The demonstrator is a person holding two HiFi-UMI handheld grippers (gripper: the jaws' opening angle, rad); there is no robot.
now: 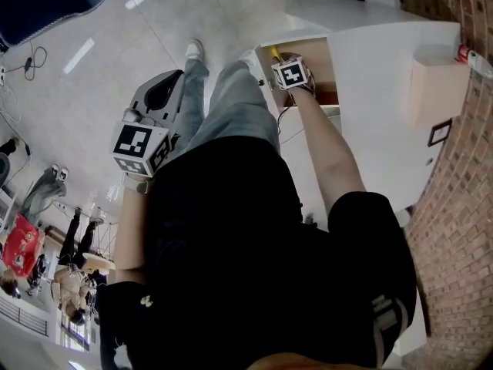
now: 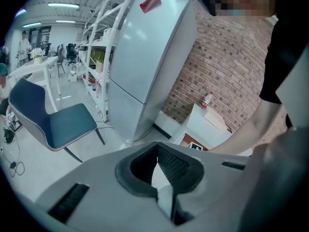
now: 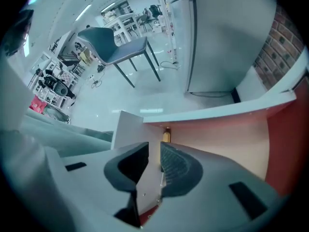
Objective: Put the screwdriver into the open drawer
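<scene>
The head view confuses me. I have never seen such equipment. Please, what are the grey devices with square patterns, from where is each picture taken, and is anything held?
There is no robot: a person holds a grey gripper with two jaws in each hand; the patterned cubes belong to them. The head view looks down from the person's head. The other two cameras ride on the grippers. The left gripper has its jaws together, empty. The right gripper hangs over the open drawer, jaws slightly apart, holding nothing. A yellow handle, probably the screwdriver, lies inside the drawer.
</scene>
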